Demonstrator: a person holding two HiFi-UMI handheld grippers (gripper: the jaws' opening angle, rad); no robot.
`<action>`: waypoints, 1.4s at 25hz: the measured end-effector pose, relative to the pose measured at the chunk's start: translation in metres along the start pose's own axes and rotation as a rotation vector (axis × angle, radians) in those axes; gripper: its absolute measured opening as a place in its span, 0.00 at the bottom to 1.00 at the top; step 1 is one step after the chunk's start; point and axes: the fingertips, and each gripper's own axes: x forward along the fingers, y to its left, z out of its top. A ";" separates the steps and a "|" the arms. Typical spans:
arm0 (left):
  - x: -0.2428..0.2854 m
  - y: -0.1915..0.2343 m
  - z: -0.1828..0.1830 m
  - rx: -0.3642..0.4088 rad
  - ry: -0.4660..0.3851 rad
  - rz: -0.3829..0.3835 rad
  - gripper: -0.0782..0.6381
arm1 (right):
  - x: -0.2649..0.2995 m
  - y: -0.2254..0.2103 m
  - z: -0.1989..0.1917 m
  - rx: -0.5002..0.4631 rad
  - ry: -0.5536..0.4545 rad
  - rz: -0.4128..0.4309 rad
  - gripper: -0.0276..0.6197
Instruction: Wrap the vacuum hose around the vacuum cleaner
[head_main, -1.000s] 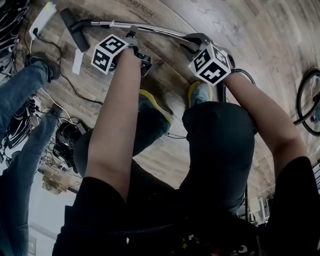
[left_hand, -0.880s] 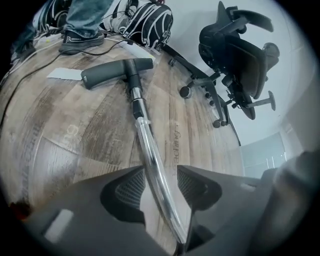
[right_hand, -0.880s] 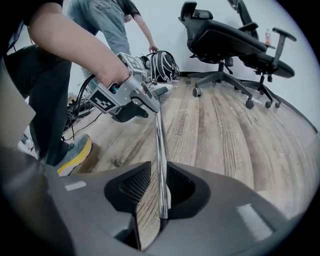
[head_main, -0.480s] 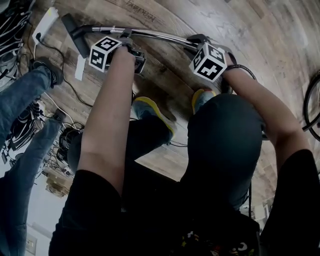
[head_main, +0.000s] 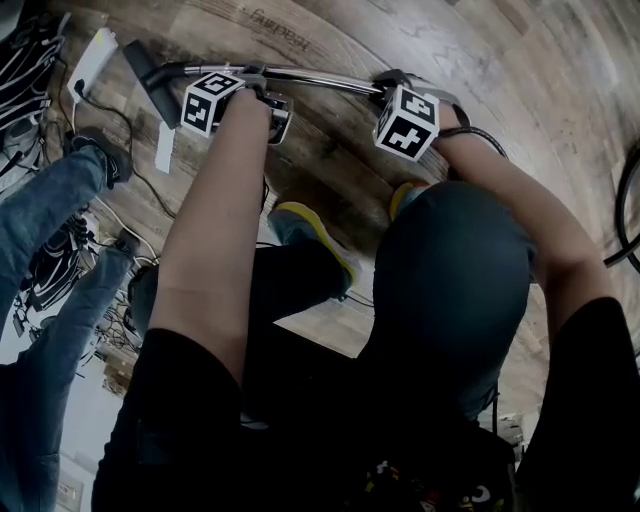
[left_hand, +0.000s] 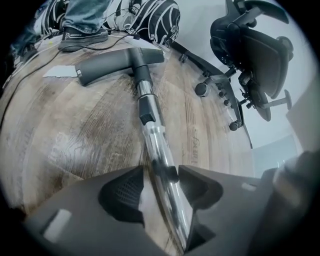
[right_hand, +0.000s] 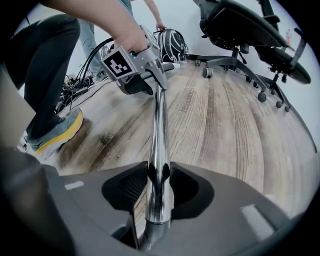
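Note:
The vacuum's chrome wand tube runs level just above the wood floor, with its grey floor nozzle at the far left. My left gripper is shut on the tube near the nozzle end; in the left gripper view the tube passes between the jaws of that gripper toward the nozzle. My right gripper sits at the handle end. Its jaws have just been opening, and the tube still lies between the jaws of the right gripper, close to both tips. A black hose curves off behind my right wrist.
Another person's jeans-clad legs stand at the left beside tangled cables and a white power strip. Office chairs and a backpack stand beyond the wand. My own yellow-soled shoes are just behind it.
Both grippers and the wand have sunk toward the floor, moving up the head view as the person bends further. The wand now lies more level.

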 end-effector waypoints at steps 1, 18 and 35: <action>0.002 -0.001 0.000 0.001 0.004 0.009 0.41 | 0.001 0.000 0.000 -0.001 0.004 -0.002 0.27; 0.017 -0.002 0.004 -0.013 0.006 0.137 0.38 | 0.028 -0.001 -0.003 -0.040 0.179 -0.012 0.34; 0.000 0.000 0.010 -0.088 -0.048 0.011 0.37 | 0.004 0.009 0.017 -0.102 0.050 -0.021 0.34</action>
